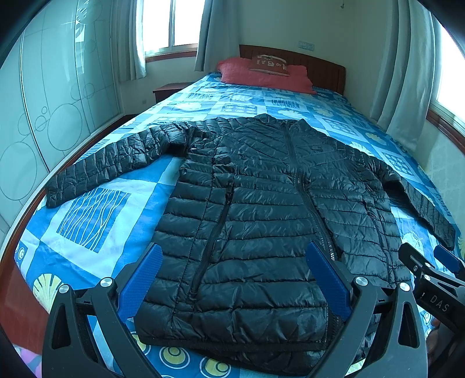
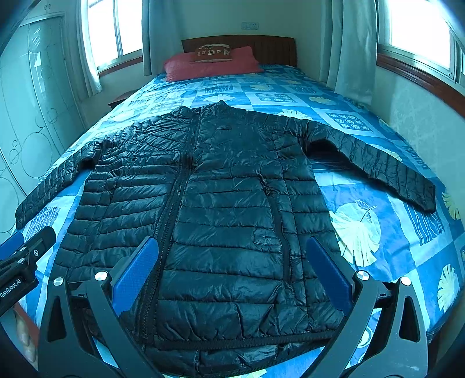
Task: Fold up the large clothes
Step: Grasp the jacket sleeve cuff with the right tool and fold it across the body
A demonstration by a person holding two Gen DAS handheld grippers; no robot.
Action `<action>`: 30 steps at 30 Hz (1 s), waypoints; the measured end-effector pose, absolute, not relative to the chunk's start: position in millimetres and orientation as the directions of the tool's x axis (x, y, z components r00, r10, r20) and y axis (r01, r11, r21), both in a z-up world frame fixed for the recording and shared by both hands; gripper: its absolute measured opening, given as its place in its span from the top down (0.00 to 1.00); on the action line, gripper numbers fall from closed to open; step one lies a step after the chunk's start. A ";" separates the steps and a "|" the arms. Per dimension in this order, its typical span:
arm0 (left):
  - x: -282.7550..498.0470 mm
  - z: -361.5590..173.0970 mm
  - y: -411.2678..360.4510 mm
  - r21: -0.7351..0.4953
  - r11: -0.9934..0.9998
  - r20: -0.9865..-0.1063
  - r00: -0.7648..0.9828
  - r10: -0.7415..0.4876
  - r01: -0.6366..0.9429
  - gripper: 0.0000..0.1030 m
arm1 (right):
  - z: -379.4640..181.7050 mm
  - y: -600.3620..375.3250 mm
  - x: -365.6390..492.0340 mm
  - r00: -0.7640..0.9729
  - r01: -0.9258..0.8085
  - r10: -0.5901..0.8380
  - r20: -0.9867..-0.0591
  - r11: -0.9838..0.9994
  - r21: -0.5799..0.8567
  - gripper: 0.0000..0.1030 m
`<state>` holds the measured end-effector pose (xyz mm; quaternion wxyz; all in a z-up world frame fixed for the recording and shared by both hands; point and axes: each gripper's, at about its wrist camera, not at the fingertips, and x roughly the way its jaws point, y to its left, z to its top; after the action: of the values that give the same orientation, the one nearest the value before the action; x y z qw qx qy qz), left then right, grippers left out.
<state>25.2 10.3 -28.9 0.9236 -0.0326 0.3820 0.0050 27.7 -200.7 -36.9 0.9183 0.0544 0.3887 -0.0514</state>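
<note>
Each gripper [image 1: 234, 279] [image 2: 232, 273] has black forked arms, silver round screws and blue textured pads [image 1: 142, 279].

A home bedroom: bed [image 1: 203, 96], pillows [image 1: 261, 75], curtained windows [image 1: 171, 26].

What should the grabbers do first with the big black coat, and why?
Probably bring the left gripper to the left sleeve to fold it in. The jacket lies flat and zipped, sleeves spread wide, both grippers open and empty.
</note>
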 end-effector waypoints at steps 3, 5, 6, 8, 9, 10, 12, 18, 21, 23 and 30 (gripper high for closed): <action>30.7 -31.1 14.4 -0.061 0.997 -0.710 0.704 -0.009 -0.049 0.05 | -41.0 -210.8 32.6 0.680 0.140 -0.031 -0.733 0.986 0.089 0.02; 37.1 -35.6 18.6 -0.063 0.996 -0.720 0.694 -0.002 -0.063 0.05 | -44.5 -219.0 36.4 0.669 0.149 -0.012 -0.743 0.982 0.118 0.02; 39.8 -37.3 20.1 -0.064 0.996 -0.725 0.689 0.001 -0.069 0.05 | -46.9 -225.8 38.5 0.666 0.159 -0.001 -0.746 0.977 0.140 0.02; 47.7 -43.2 24.4 -0.068 0.995 -0.738 0.674 0.002 -0.077 0.05 | -50.4 -237.3 41.2 0.663 0.186 0.003 -0.749 0.968 0.169 0.03; 50.1 -44.8 25.3 -0.065 0.995 -0.743 0.670 0.004 -0.079 0.05 | -52.7 -244.9 43.9 0.659 0.198 0.007 -0.752 0.963 0.183 0.09; 54.9 -48.0 26.8 -0.056 0.995 -0.746 0.665 0.010 -0.078 0.05 | -54.7 -250.9 46.1 0.656 0.206 0.009 -0.755 0.960 0.191 0.20; 62.5 -52.4 29.7 -0.036 0.996 -0.750 0.661 0.028 -0.083 0.05 | -61.8 -270.8 53.8 0.641 0.237 0.013 -0.767 0.948 0.214 0.28; 92.9 -66.1 72.2 -0.045 0.986 -0.757 0.649 0.073 -0.163 0.05 | -79.0 -360.5 58.7 0.653 0.395 -0.014 -0.757 0.860 0.324 0.24; 112.2 -75.9 117.5 -0.047 0.962 -0.765 0.628 0.138 -0.269 0.05 | -90.2 -424.6 53.1 0.665 0.497 -0.038 -0.745 0.768 0.405 0.20; 124.0 -85.3 149.2 -0.028 0.938 -0.766 0.611 0.201 -0.344 0.05 | -98.2 -462.7 45.9 0.672 0.554 -0.060 -0.738 0.701 0.448 0.20; 144.9 -126.1 231.8 -0.007 0.841 -0.801 0.507 0.319 -0.540 0.05 | -142.6 -606.2 9.1 0.719 0.678 -0.162 -0.675 0.377 0.631 0.21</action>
<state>144.9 231.8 -126.1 0.8584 -0.1289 0.4288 0.2503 9.1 -606.2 -142.6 0.7871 0.4901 0.2630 -0.2667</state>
